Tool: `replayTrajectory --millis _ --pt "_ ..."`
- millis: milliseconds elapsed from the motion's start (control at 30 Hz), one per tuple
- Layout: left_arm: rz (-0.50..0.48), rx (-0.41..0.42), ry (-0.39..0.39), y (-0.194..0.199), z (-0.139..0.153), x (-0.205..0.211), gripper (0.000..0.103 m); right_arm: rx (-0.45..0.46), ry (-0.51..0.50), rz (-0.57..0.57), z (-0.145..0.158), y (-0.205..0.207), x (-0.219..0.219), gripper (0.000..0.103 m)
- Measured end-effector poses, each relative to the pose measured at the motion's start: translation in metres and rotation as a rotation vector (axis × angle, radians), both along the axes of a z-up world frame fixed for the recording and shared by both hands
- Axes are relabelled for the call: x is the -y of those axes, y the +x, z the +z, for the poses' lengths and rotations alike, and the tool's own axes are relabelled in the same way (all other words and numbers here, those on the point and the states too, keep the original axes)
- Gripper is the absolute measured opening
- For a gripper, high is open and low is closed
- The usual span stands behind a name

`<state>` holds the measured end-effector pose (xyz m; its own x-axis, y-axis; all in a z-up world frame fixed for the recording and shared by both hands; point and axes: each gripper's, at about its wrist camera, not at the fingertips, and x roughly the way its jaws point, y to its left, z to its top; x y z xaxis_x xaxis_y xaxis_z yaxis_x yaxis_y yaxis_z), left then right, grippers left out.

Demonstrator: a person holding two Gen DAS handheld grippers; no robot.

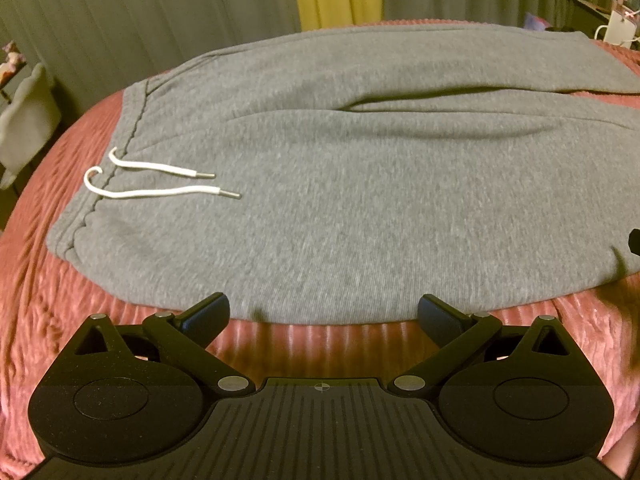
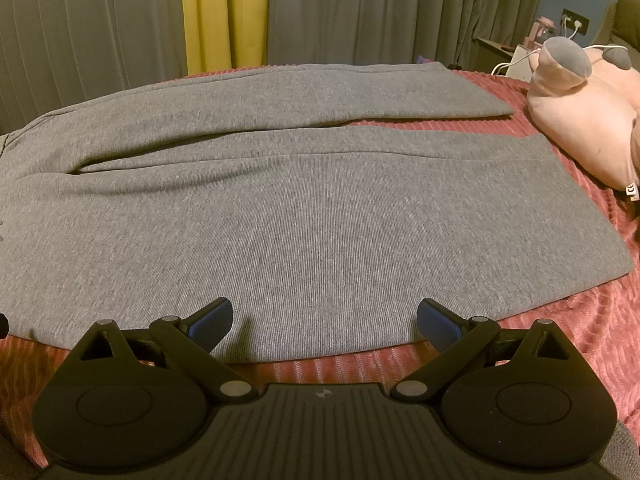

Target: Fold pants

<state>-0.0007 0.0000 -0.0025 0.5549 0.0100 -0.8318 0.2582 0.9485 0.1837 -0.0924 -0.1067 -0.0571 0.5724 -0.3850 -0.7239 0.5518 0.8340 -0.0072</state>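
Note:
Grey sweatpants [image 1: 340,184] lie spread flat on a pink ribbed bedspread [image 1: 48,280]. The waistband with two white drawstrings [image 1: 160,180] is at the left in the left wrist view. The two legs [image 2: 320,208] run to the right, their hems near the right side in the right wrist view. My left gripper [image 1: 324,320] is open and empty at the pants' near edge, by the hip. My right gripper [image 2: 324,324] is open and empty, just over the near edge of the near leg.
A pink plush toy [image 2: 580,120] lies on the bed [image 2: 580,332] at the right, beside the leg hems. Grey and yellow curtains [image 2: 224,12] hang behind the bed. A nightstand with cables [image 2: 508,56] stands at the back right. A pale chair [image 1: 24,120] stands at the left.

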Motion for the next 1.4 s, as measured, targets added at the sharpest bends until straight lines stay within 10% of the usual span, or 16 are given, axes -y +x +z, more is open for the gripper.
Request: replayTrajectory --millis 1400 --pt "-0.006 -0.005 0.016 -0.0012 -0.0015 -0.0008 0.103 -0.005 0.0 0.004 -0.0015 -0.0001 0.0005 0.099"
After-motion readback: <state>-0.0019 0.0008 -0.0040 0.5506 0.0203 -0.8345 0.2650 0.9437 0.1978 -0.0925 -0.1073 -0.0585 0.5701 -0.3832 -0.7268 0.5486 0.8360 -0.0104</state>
